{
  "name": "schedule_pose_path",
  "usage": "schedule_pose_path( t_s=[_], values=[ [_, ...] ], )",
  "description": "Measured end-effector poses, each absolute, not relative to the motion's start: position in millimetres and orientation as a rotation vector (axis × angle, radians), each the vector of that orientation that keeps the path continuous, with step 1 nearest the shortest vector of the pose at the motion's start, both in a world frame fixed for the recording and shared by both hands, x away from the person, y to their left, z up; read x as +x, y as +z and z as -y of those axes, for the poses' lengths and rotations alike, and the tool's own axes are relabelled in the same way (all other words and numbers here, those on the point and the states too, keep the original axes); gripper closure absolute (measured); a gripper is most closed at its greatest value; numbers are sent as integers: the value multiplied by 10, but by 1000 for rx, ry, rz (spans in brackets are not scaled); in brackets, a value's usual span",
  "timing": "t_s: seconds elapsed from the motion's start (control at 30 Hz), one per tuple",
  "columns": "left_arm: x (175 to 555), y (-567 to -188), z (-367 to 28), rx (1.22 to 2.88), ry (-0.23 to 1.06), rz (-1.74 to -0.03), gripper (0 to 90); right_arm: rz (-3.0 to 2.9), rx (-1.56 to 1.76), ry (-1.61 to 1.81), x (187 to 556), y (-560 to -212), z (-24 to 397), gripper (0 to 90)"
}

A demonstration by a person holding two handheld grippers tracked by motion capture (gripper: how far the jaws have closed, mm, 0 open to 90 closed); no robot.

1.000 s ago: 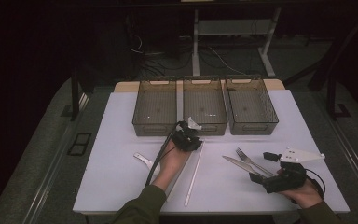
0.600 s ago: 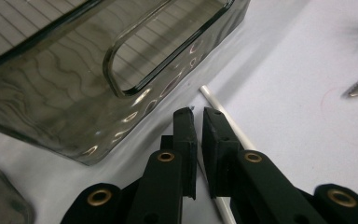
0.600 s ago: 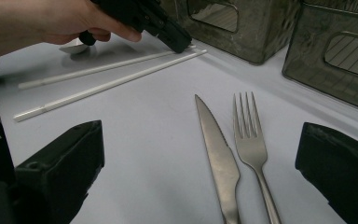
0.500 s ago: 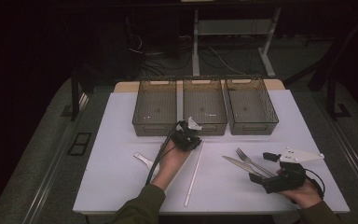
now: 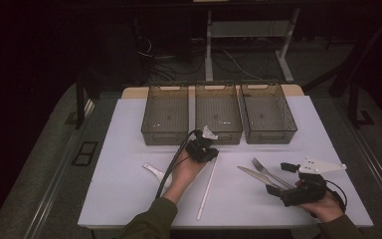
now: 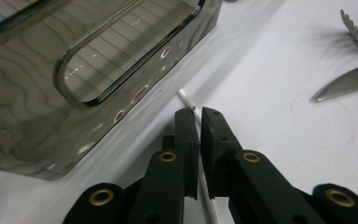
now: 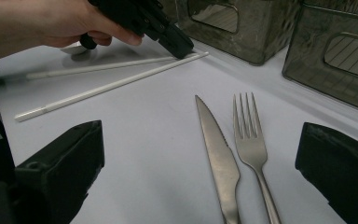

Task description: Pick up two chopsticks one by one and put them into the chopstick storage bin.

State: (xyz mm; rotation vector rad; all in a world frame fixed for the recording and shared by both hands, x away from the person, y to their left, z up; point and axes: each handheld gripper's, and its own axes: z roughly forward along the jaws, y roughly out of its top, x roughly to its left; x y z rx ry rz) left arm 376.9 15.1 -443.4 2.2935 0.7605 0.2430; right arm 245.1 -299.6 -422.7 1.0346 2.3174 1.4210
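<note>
The left tool (image 6: 196, 135) has just been closing and is clamped on the white chopstick's (image 6: 186, 99) far tip, which pokes just past its pads. The right tool (image 7: 200, 177) stands wide apart, knife (image 7: 216, 149) and fork (image 7: 251, 140) lying between its jaws. No writing is readable.

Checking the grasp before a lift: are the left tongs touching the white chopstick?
Touching. In the left gripper view the left tongs are closed on the white chopstick, which runs between their pads near its end.

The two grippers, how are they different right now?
The left gripper has its jaws pinched shut on a white chopstick beside the middle bin; the right gripper has its jaws wide open, with nothing between them. The left one reaches toward the bins; the right one sits back, facing a knife and fork. Both are black and hand-held.
</note>
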Motion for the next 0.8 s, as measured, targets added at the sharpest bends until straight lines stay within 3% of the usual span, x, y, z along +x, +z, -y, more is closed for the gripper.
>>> schedule_pose_path(
  t_s=[0.23,0.57,0.8],
  values=[
    [3520,-4213,-349,2271,242,-781,693,-2312,1039,1425,2453,-4225,3005,14],
    [3011,-4204,-753,2219,232,-824,726,-2316,1034,1416,2451,-4227,2989,13],
    [2927,-4328,-805,2250,216,-826,778,-2316,1035,1415,2445,-4225,2983,13]
  ],
)
